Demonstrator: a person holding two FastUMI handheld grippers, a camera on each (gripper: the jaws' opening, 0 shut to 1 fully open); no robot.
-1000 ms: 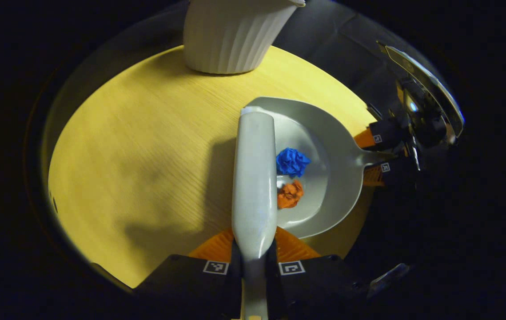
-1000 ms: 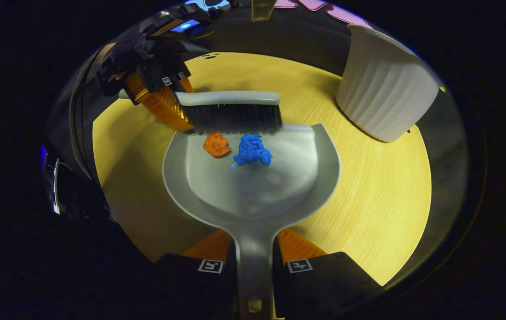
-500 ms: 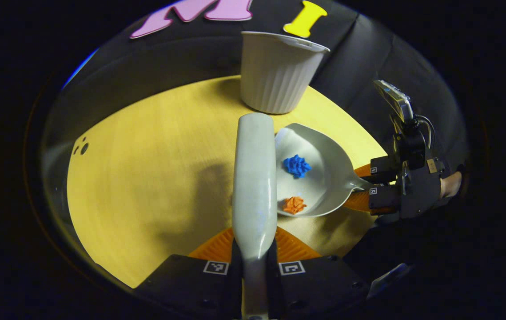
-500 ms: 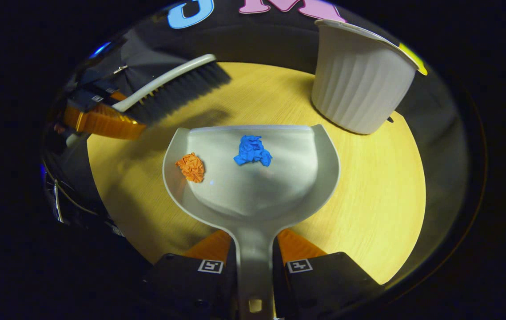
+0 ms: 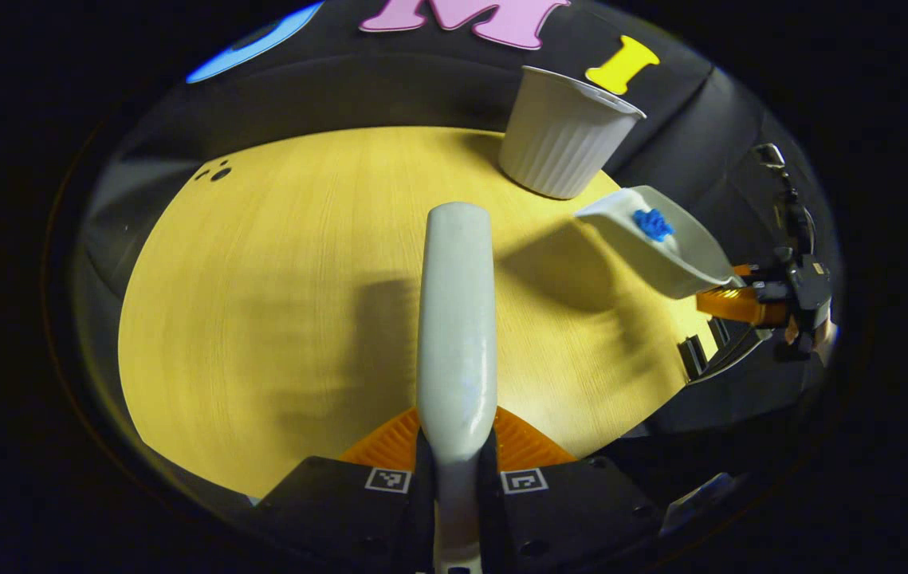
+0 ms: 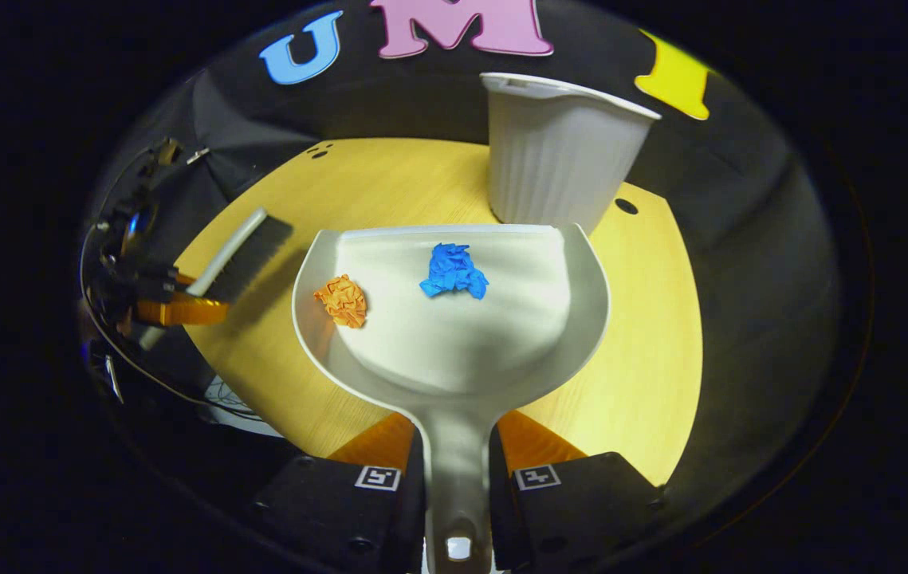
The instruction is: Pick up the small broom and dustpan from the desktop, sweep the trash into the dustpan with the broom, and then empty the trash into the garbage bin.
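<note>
Your right gripper point(image 6: 456, 458) is clamping the dustpan point(image 6: 454, 351) by its handle, both orange fingers point(image 6: 378, 440) pressing on it from either side, and you are holding the pan out ahead of the gripper above the yellow desktop point(image 6: 661, 351). Inside the pan a crumpled blue paper ball point(image 6: 454, 272) is lying near the front lip, slightly left of centre, while a crumpled orange paper ball point(image 6: 342, 300) is sitting against the left wall — the two are apart, not touching. Just beyond the pan's lip the white ribbed garbage bin point(image 6: 557, 167) is standing upright on the desktop, ahead and a little to the right of that gripper.

Your left gripper point(image 5: 456, 450) is gripping the small broom point(image 5: 457, 319) at the narrow end of its grey back, fingers closed on both sides, the broom reaching straight ahead over the desktop point(image 5: 262, 303). In the right gripper view this gripper point(image 6: 170, 307) is showing far off to the left, with the broom point(image 6: 242, 255) and its dark bristles angled over the table's edge, well apart from the dustpan.

From the left gripper view, the dustpan point(image 5: 661, 255) is showing ahead to the right, lifted and tilted with its lip toward the bin point(image 5: 561, 135) — the blue ball point(image 5: 651, 224) is visible in it, and the right gripper point(image 5: 748, 299) is holding it from the far right. The pan is casting a soft shadow on the wood beneath it.
</note>
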